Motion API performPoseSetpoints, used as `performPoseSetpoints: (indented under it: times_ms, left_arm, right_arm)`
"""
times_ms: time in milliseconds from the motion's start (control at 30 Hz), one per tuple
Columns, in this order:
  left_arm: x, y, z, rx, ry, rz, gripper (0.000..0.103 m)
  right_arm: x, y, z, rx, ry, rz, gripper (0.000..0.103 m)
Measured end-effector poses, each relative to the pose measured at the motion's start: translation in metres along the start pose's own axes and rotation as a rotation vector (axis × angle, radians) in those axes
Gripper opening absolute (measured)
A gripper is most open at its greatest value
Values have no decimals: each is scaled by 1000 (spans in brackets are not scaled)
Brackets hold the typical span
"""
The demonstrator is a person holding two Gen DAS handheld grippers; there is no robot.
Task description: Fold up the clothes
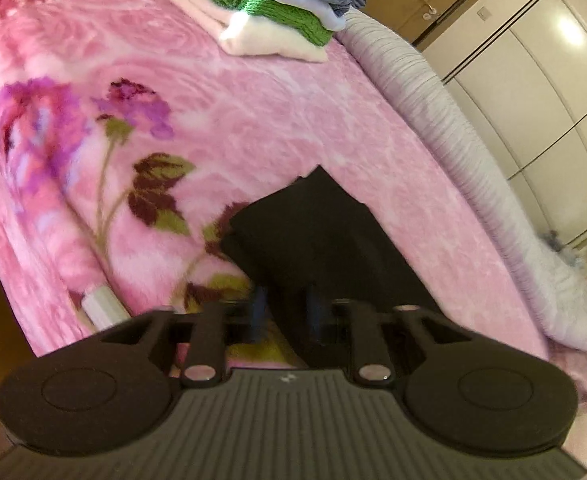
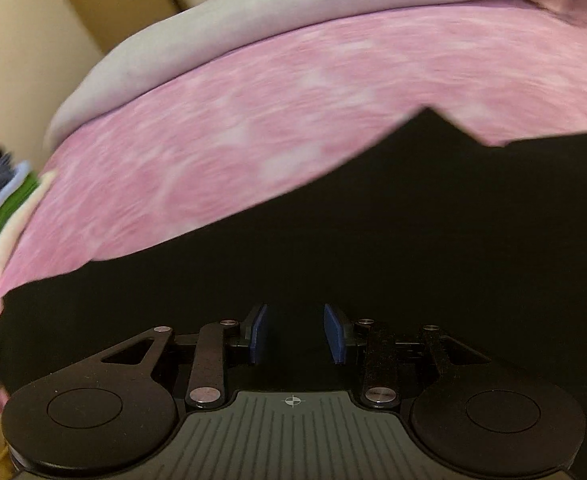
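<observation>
Left tongs (image 1: 287, 312) pinch black garment (image 1: 317, 240); right tongs (image 2: 296, 334) gape above it.

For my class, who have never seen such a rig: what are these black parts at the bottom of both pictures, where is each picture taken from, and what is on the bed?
A person holds a two-fingered tool in each hand; a camera on each looks forward along its jaws. In the left view, the left gripper has its jaws close together at a folded black garment; blur hides whether they pinch it. The right gripper is open above the same dark cloth, holding nothing. Everything lies on a pink flowered blanket, with a stack of folded clothes at the far end.
</observation>
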State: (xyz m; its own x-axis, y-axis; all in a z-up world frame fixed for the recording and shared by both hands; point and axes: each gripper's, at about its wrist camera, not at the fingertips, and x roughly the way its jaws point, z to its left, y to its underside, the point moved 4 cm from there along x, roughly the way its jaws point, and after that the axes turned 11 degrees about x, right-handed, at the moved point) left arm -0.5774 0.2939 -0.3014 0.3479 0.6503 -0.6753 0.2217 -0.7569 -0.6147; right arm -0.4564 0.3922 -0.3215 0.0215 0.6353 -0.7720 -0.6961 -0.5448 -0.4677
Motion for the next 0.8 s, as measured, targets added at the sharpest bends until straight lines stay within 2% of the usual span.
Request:
performPoseSetpoints:
  times_ms: [67, 133, 233, 333, 400, 533, 700, 800]
  left_arm:
    - [-4, 2, -6, 42, -53, -18, 11]
    - [-11, 2, -15, 112, -130, -42, 14]
    - [-24, 0, -33, 211, -216, -72, 14]
    - [-39, -2, -57, 324, -266, -122, 14]
    - [-46, -4, -76, 367, -219, -150, 14]
    - [-36, -3, -123, 426, 26, -114, 15]
    - [-12, 8, -179, 526, 159, -49, 15]
    - [9, 24, -216, 538, 259, 26, 15]
  right_arm:
    - [-11, -4, -8, 13, 48, -35, 35]
    - [-27, -10, -20, 8, 127, -109, 35]
    - [-55, -11, -42, 30, 175, -177, 35]
    - [-79, -7, -69, 94, 194, -192, 35]
    - [-93, -4, -83, 123, 210, -198, 36]
    - [-111, -1, -108, 138, 224, -199, 36]
    - [-123, -21, -144, 175, 249, -245, 36]
    - [-131, -37, -177, 191, 283, -279, 37]
